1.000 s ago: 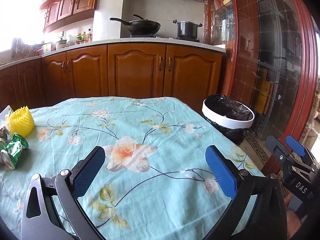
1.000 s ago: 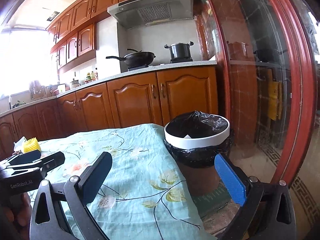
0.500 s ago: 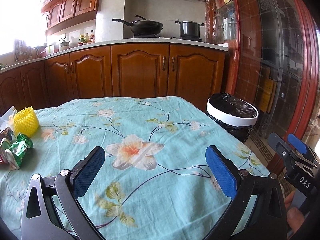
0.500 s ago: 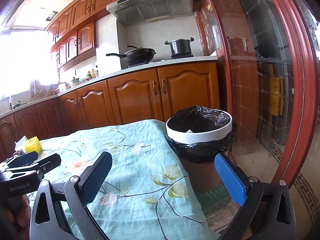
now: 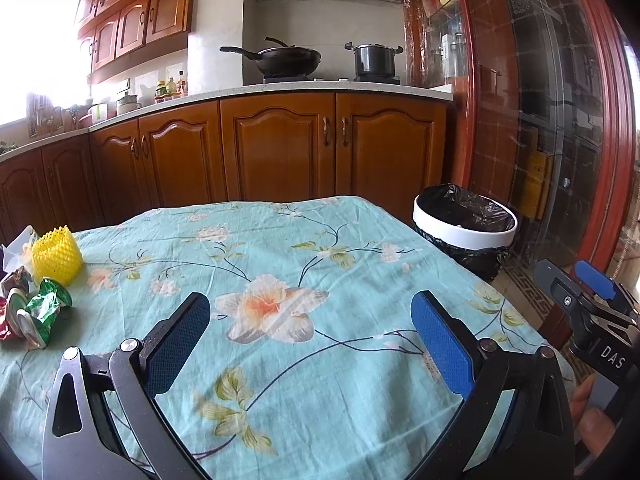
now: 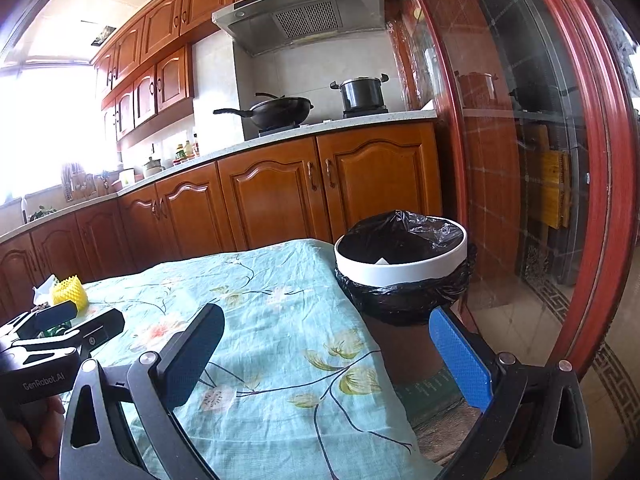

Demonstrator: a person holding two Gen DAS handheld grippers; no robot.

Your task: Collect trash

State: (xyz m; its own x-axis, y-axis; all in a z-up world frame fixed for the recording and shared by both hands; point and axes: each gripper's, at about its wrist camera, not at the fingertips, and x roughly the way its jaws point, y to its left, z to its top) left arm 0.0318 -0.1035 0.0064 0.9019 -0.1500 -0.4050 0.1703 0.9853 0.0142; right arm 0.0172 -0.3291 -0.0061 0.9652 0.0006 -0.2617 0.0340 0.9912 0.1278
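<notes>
You are getting strong daylight pouring in from the window [image 5: 24,60] at upper left, which is blowing out to pure white in both views and washing over the nearby upper cabinets [image 6: 132,92]. The floral tablecloth [image 5: 300,280] is showing evenly lit and sharp, with soft shadows. Fisheye distortion is bending the glass door frame [image 6: 600,160], reflections are streaking its panes, and dark vignetting is eating the corners.

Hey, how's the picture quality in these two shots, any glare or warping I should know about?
Left wrist view: the window at upper left is blown out white, and the counter edge bows from fisheye warp. Right wrist view: the same window glares, the red door frame curves strongly, and the corners go dark.
</notes>
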